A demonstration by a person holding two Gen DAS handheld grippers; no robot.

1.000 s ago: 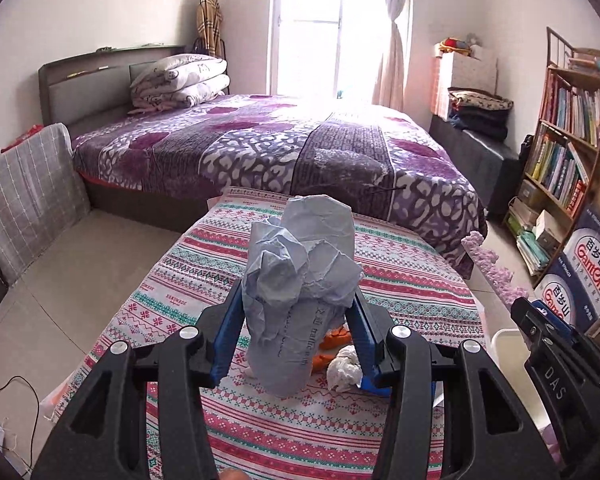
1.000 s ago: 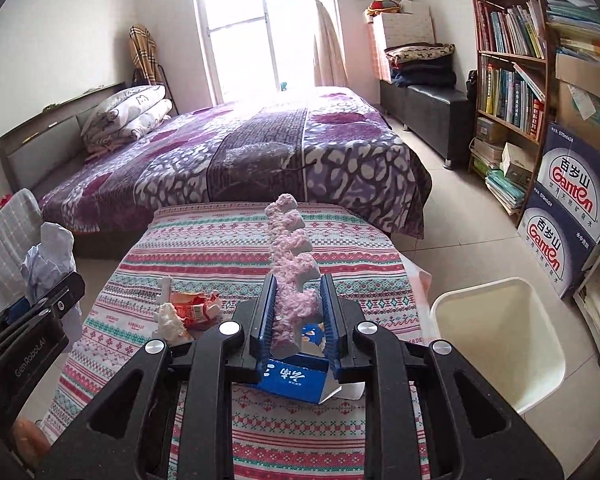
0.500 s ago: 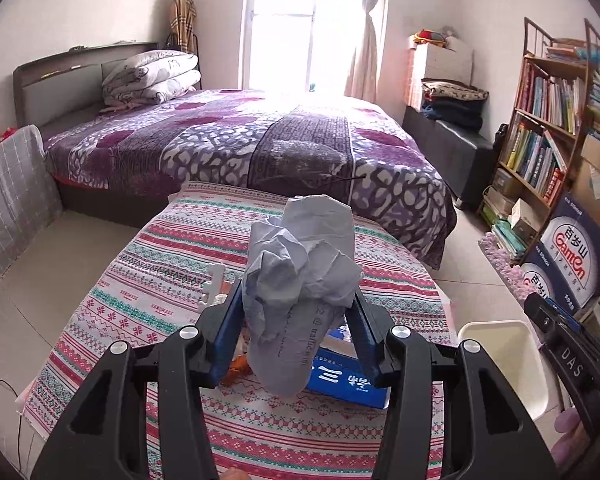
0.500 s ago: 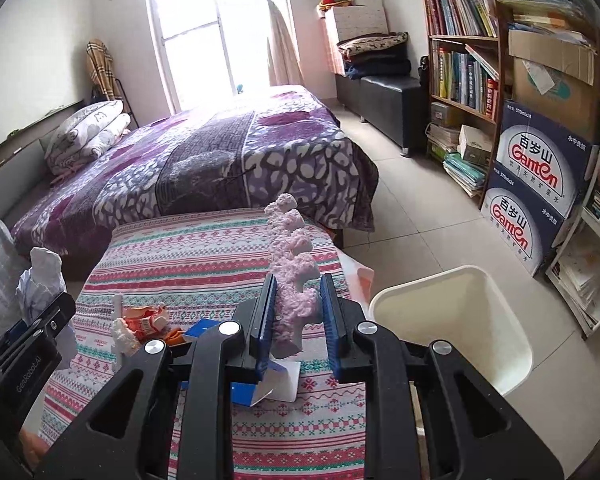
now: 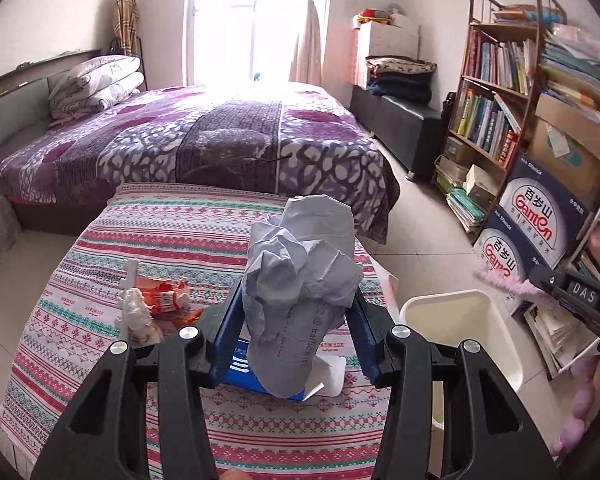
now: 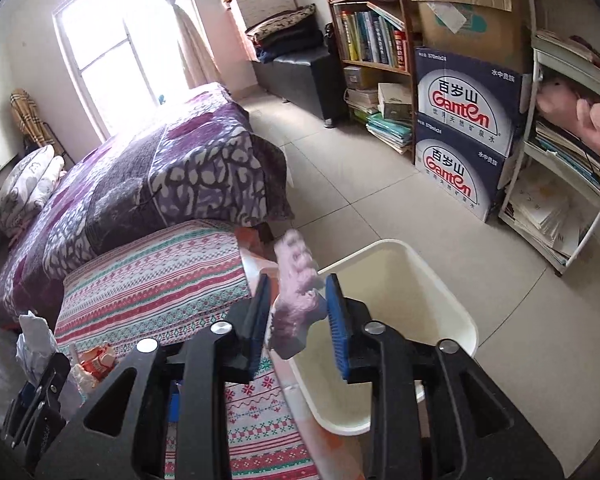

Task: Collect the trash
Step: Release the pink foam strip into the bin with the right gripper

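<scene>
A: What takes up most of the room?

B: The bed [image 5: 204,140] under a purple patterned cover, with folded bedding at its head. At its foot stands the desk [image 5: 172,240], spread with a striped red, teal and white cloth. A bookshelf [image 5: 496,112] lines the right wall, and printed cartons [image 6: 464,128] are stacked on the floor beside it.

A: And the bin?

B: A cream waste bin [image 6: 440,292] sits on the tiled floor just beside the desk's right edge. Its inside looks bare from the right wrist view.

A: What is the right gripper [image 6: 298,316] doing?

B: It hangs over the bin's near rim, and its fingers [image 6: 337,322] are spreading apart. A pink foam strip [image 6: 296,300] is between them, tilted and blurred. The left pad no longer presses it; whether it touches the right pad I cannot tell.

A: The left gripper [image 5: 298,320]?

B: Its fingers [image 5: 226,330] are clamped on a crumpled paper wad [image 5: 300,280], grey-white with faint print, held upright above the desk.

A: What lies on the desk?

B: A blue carton [image 5: 244,372] with a torn white flap, right under the wad. To its left, an orange snack wrapper [image 5: 164,294], touching a scrunched white tissue [image 5: 136,312] and a thin white plastic piece.
</scene>
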